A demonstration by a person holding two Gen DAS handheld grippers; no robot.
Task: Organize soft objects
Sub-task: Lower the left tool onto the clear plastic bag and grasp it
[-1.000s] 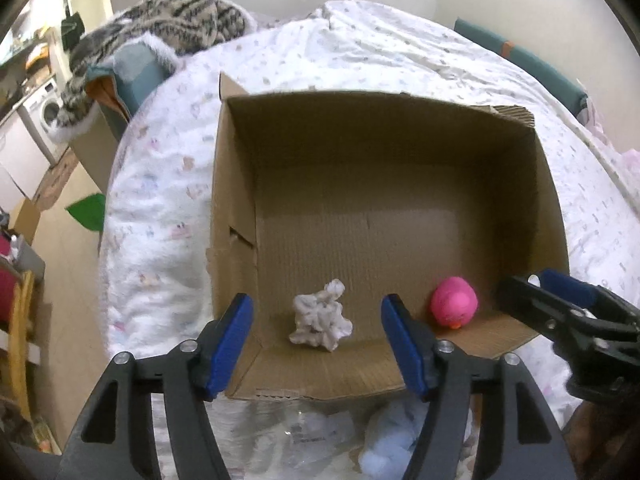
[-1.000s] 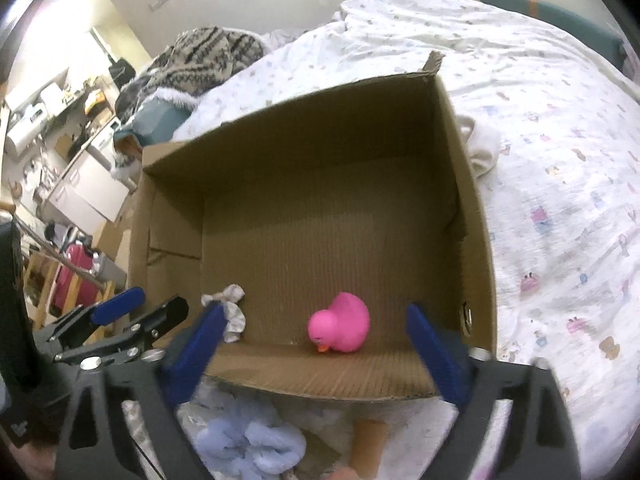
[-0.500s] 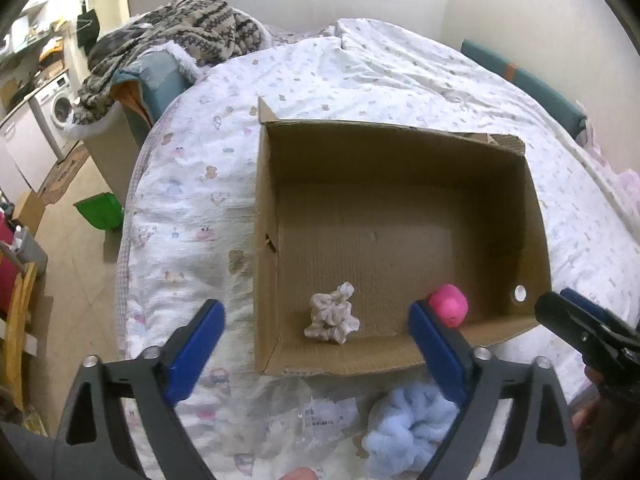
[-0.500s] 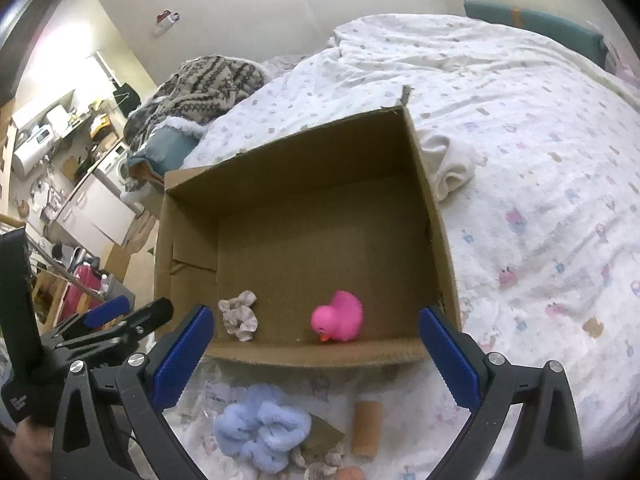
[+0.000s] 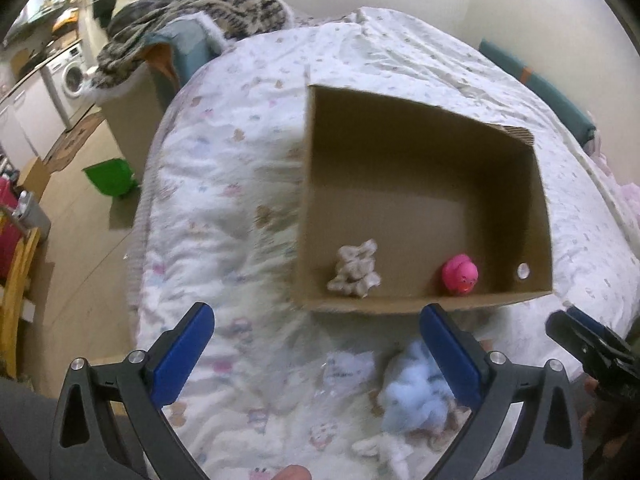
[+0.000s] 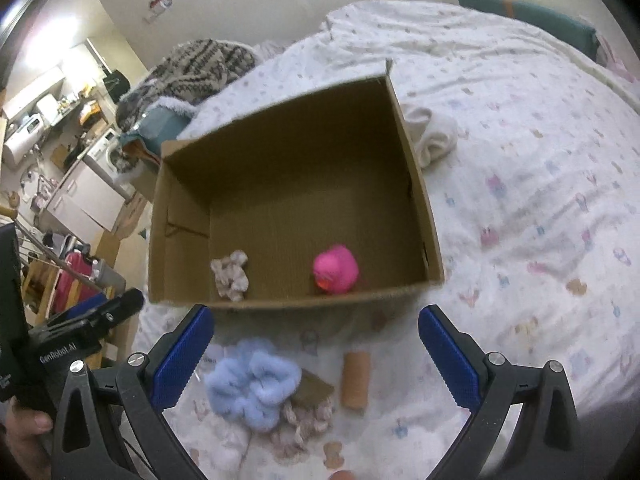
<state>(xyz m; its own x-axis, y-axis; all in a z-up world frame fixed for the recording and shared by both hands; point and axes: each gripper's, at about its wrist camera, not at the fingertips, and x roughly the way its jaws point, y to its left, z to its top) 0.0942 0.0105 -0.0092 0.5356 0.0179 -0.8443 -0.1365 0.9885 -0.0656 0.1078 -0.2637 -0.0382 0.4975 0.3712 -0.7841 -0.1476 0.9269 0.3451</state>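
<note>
Scrunchies: blue one lies on the bed between both claws' tips, outside the box.
Box: holds a beige scrunchie and pink duck.
Left claw: just opened wide, empty.
Right claw: spread, empty.
Nearby: brown roll, near box wall beyond.

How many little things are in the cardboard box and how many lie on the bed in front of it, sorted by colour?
In the cardboard box:
Pink rubber duck: 1
Beige crumpled scrunchie: 1

On the bed in front:
Light blue fluffy scrunchie: 1
Tan cylinder: 1
Brown flat piece: 1
Beige patterned scrunchie: 1

Total: 6
</note>
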